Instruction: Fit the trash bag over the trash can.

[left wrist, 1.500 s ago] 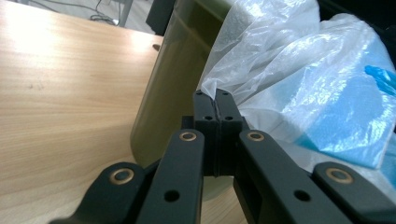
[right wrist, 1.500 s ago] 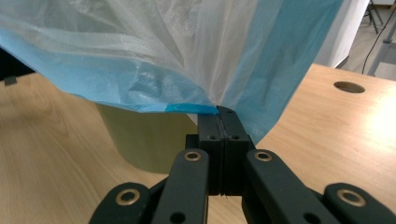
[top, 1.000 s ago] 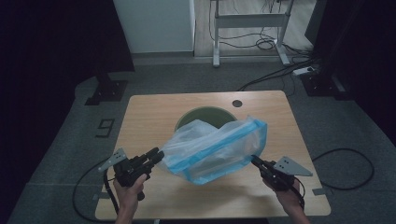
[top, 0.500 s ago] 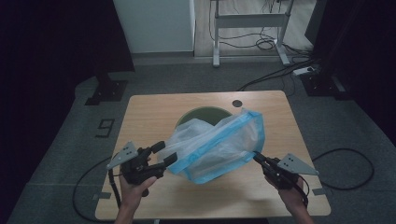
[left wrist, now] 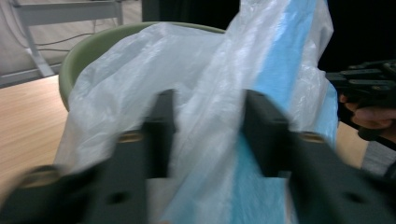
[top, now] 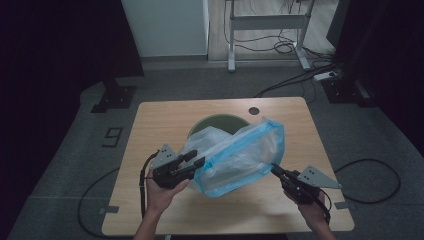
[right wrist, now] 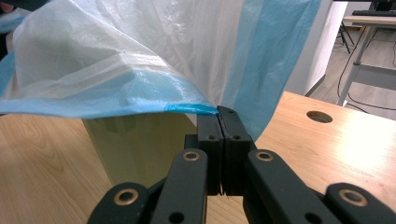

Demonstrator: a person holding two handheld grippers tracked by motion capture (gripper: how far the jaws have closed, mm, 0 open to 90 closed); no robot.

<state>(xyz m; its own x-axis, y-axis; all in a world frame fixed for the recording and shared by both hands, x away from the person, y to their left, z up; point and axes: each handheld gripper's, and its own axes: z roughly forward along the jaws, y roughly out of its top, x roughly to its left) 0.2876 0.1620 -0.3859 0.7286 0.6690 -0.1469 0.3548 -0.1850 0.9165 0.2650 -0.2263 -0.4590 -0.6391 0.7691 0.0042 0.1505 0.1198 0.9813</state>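
Observation:
A clear plastic bag with a blue band (top: 240, 155) hangs stretched above a green bin (top: 220, 122) on the wooden table (top: 160, 120). My left gripper (top: 196, 160) is at the bag's left end. Its jaws have just been closing, and they stand apart with bag film (left wrist: 210, 93) bunched between them. The bin's rim (left wrist: 93, 46) shows behind the film. My right gripper (top: 274, 169) is shut on the bag's blue edge (right wrist: 191, 108), with the fingertips (right wrist: 218, 112) pressed together. The bin's wall (right wrist: 135, 144) stands just beyond them.
A round cable hole (top: 254, 110) sits near the table's far edge. On the floor behind stand a white desk frame (top: 265, 30) and loose cables (top: 370, 175). In the left gripper view, the person's other hand holds the right gripper (left wrist: 369, 88) at the far right.
My left gripper has moved right, in to the bag's left end. Its jaws opened wide, then narrowed around the film. The right gripper has held still with the bag's edge.

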